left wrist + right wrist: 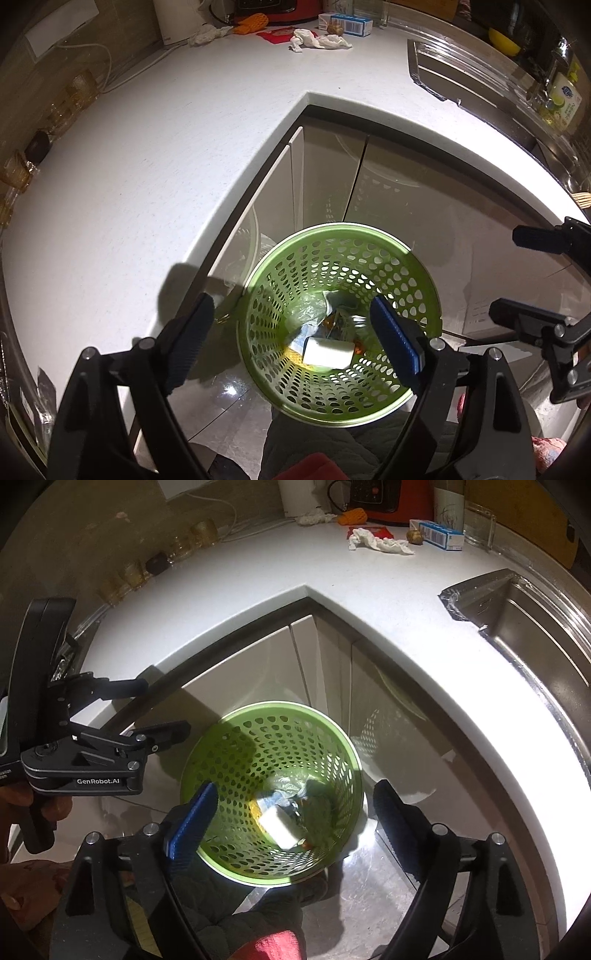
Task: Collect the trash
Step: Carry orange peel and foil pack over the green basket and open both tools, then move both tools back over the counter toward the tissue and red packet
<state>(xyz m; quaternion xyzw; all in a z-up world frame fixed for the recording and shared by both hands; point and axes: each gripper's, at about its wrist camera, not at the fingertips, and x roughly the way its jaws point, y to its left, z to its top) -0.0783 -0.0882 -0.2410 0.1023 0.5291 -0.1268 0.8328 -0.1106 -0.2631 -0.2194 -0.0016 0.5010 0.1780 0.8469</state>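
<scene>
A green perforated basket [266,288] [240,746] stands on the floor in the counter's inner corner. It holds a white box [327,354] [279,829] lying on foil and plastic wrappers. My left gripper [293,341] [166,707] hangs open above the basket's left side, with nothing between its fingers. My right gripper [293,821] [517,277] is open over the basket too, also with nothing in it. At the back of the white counter lie a crumpled tissue [321,38] [380,541], a second tissue wad [205,35] [314,517] and a blue-and-white carton [351,24] [441,533].
A steel sink [480,85] [535,627] is set in the counter on the right. Amber glasses [74,96] [201,531] line the left wall. A red appliance [399,498], a white kettle [173,22] and an orange item [251,22] stand at the back. Cabinet doors [266,672] rise behind the basket.
</scene>
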